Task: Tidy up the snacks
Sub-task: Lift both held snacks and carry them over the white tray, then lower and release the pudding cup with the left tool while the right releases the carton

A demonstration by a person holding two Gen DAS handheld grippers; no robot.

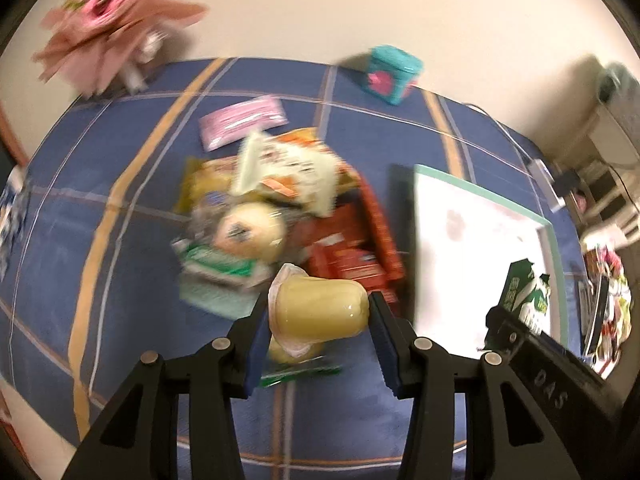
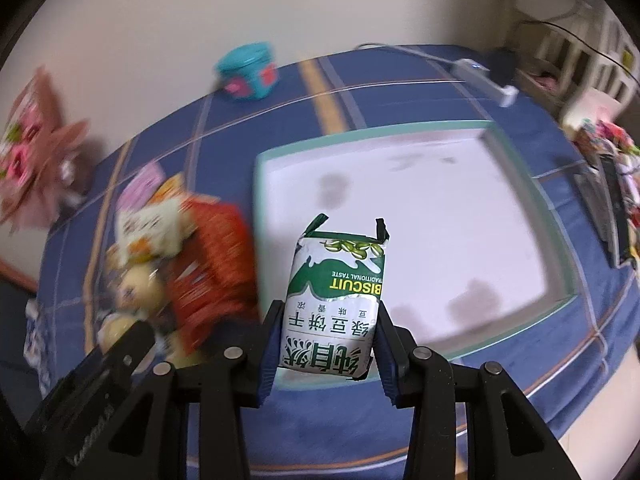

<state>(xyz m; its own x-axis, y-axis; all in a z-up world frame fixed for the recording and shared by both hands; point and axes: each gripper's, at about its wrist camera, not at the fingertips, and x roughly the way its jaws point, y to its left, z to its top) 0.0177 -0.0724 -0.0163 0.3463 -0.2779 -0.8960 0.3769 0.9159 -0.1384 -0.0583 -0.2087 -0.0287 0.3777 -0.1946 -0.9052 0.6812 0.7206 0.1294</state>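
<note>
Snacks [image 1: 280, 208] are lying in a loose heap on the blue checked cloth [image 1: 120, 280] covering the bench, just left of the white tray [image 2: 400, 208] with its mint-green rim. You are looking at the largest thing first: that cloth is spreading under everything. The tray is sitting flat beside the heap, its floor showing bare. At the far edge, a pink bouquet [image 1: 108, 28] is leaning by the wall and a teal tin [image 1: 394, 74] is standing apart. You are holding your right hand-held gripper [image 2: 326, 336] clamped on a green-and-white biscuit pack [image 2: 338, 296], lifted above the tray's near rim. You are holding your left hand-held gripper [image 1: 316, 320] narrowly parted, pressing on a yellow jelly cup [image 1: 316, 308] lying sideways, raised over the cloth near the heap.
</note>
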